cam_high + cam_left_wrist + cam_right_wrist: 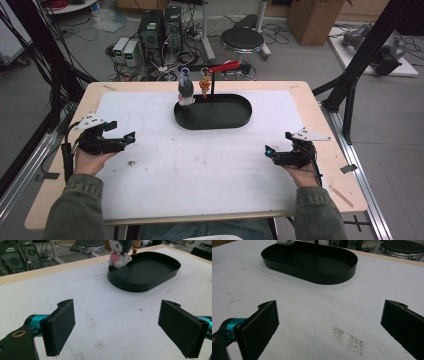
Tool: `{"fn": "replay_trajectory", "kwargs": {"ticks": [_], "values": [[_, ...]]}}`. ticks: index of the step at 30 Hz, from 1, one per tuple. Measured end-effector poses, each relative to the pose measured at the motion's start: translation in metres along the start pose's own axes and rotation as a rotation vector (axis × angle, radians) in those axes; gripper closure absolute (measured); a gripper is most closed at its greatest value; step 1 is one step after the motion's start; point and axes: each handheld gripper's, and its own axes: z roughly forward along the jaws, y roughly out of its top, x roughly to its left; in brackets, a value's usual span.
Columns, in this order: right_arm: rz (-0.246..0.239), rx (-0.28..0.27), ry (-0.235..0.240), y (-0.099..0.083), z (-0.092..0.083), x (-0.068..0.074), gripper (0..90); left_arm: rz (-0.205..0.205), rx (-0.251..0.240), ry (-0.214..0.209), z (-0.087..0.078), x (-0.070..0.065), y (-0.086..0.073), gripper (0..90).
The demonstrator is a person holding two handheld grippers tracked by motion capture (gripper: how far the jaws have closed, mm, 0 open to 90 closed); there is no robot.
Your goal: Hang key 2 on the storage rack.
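High view: both grippers idle, plush toy at the tray's far-left rim.
Left gripper [122,138] rests with jaws wide apart, empty; the plush toy [185,93], soft and light, should squeeze easily at its body; the matte black oval tray [240,120] looks rigid; right gripper [270,151] likewise gapes empty on the white tabletop [200,165].

Table [320,165] — white mat [200,165] — black tray [240,120]
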Motion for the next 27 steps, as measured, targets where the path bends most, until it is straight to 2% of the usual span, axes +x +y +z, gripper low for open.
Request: {"fn": "replay_trajectory", "kwargs": {"ticks": [6, 11, 17, 20, 21, 25, 27], "values": [[0.000, 0.001, 0.000, 0.000, 0.000, 0.000, 0.5, 0.030, 0.014, 0.010, -0.014, -0.009, -0.011, 14.4], [-0.004, 0.003, 0.000, 0.000, 0.001, 0.000, 0.5, 0.039, -0.015, 0.040, -0.026, -0.012, -0.022, 14.5], [-0.009, 0.007, 0.003, 0.000, 0.002, 0.001, 0.5, 0.019, 0.030, 0.063, -0.041, -0.006, -0.046, 14.5], [-0.007, 0.007, 0.004, 0.000, 0.003, 0.001, 0.5, -0.009, 0.096, 0.052, -0.044, -0.005, -0.059, 14.6], [-0.018, 0.004, 0.004, 0.000, 0.003, 0.000, 0.5, -0.008, 0.107, 0.053, -0.045, -0.005, -0.060, 14.6], [-0.019, 0.013, 0.009, 0.000, 0.005, 0.002, 0.5, -0.010, 0.095, 0.026, -0.042, -0.007, -0.058, 14.6], [-0.023, 0.024, 0.011, 0.000, 0.006, 0.003, 0.5, 0.002, 0.118, 0.015, -0.037, -0.007, -0.059, 14.6]]}}
